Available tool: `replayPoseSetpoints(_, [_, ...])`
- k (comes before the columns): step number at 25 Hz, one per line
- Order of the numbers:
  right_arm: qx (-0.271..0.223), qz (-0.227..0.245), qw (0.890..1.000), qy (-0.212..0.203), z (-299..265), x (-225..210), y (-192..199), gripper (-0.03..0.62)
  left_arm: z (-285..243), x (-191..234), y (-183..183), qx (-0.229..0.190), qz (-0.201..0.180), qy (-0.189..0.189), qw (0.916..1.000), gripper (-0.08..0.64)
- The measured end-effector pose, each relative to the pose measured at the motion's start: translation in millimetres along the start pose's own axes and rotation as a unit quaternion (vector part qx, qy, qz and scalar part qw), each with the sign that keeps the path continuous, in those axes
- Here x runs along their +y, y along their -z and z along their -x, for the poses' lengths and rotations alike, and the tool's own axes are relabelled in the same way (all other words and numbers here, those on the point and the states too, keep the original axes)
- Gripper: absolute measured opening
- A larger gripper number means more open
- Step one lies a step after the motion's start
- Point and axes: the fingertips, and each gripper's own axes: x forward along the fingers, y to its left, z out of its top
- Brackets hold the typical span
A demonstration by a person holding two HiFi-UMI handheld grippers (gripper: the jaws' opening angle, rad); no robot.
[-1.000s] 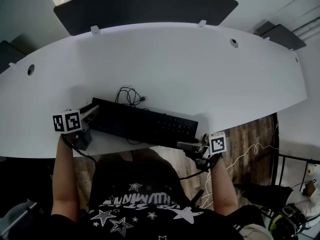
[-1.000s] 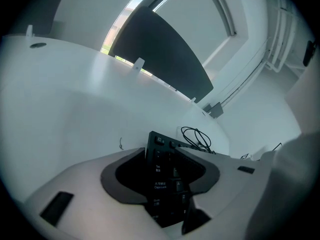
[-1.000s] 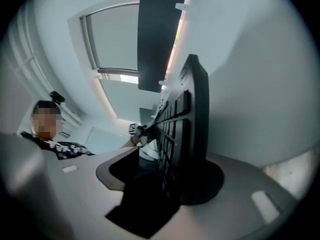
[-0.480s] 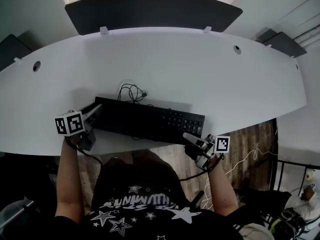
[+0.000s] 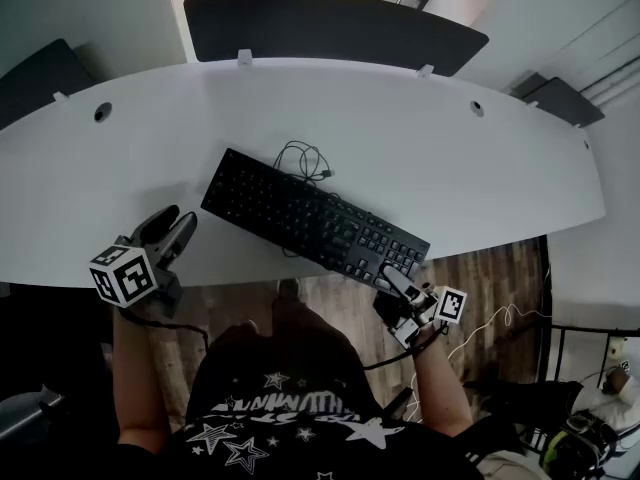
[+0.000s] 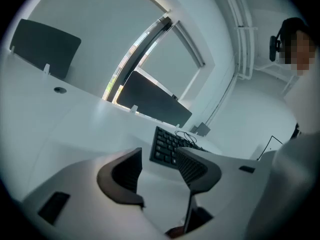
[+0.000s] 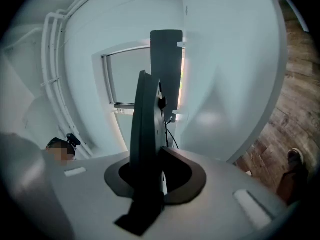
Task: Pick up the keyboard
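Note:
The black keyboard (image 5: 312, 220) lies slantwise over the white table (image 5: 420, 138), with its right end past the near edge. My right gripper (image 5: 393, 278) is shut on that right end. In the right gripper view the keyboard (image 7: 146, 129) stands edge-on between the pads, with the right gripper (image 7: 151, 160) clamped on it. My left gripper (image 5: 168, 226) hangs at the table's near edge, apart from the keyboard's left end. Its jaws are opening with nothing between them. In the left gripper view the keyboard (image 6: 167, 145) shows beyond the left gripper (image 6: 159, 159).
The keyboard's cable (image 5: 305, 158) coils on the table behind it. A dark divider panel (image 5: 330, 26) stands along the table's far edge. Wooden floor (image 5: 490, 268) shows to the right of the table. The person's body fills the bottom of the head view.
The right gripper shut on the keyboard's right end. The keyboard swung from lying across to a slant, its left end going farther away. The left gripper drew back from that end.

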Motion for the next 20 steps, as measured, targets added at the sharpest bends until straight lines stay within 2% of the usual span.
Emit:
replayPoseSetpoints(3, [-0.028, 0.021, 0.999, -0.01, -7, 19, 13, 0.071, 15, -7, 27, 0.028, 0.007, 0.036, 0.9989, 0.237])
replayPoseSetpoints(7, [-0.055, 0.013, 0.998, -0.037, -18, 40, 30, 0.071, -3, -38, 47, 0.013, 0.05, 0.116, 0.9919, 0.305])
replayPoseSetpoints(10, [-0.065, 0.01, 0.996, -0.054, -25, 51, 37, 0.069, -27, -61, 27, -0.027, 0.093, 0.177, 0.9795, 0.313])
replayPoseSetpoints(12, [-0.056, 0.009, 0.997, -0.051, -31, 44, 25, 0.069, -50, -71, 8, -0.046, 0.114, 0.209, 0.9702, 0.313])
replayPoseSetpoints(14, [-0.031, -0.026, 0.999, -0.021, -23, 26, 18, 0.069, -67, -74, 14, -0.037, 0.152, 0.193, 0.9687, 0.313])
replayPoseSetpoints(16, [0.001, -0.084, 0.996, 0.019, -5, 10, 19, 0.069, -75, -69, 37, -0.021, 0.215, 0.139, 0.9665, 0.313])
replayPoseSetpoints(17, [0.01, -0.099, 0.995, 0.029, -1, 2, 12, 0.069, -87, -61, 43, -0.02, 0.235, 0.116, 0.9649, 0.311])
replayPoseSetpoints(20, [0.016, -0.101, 0.994, 0.032, 8, -11, -3, 0.069, -115, -46, 51, -0.013, 0.237, 0.086, 0.9676, 0.305])
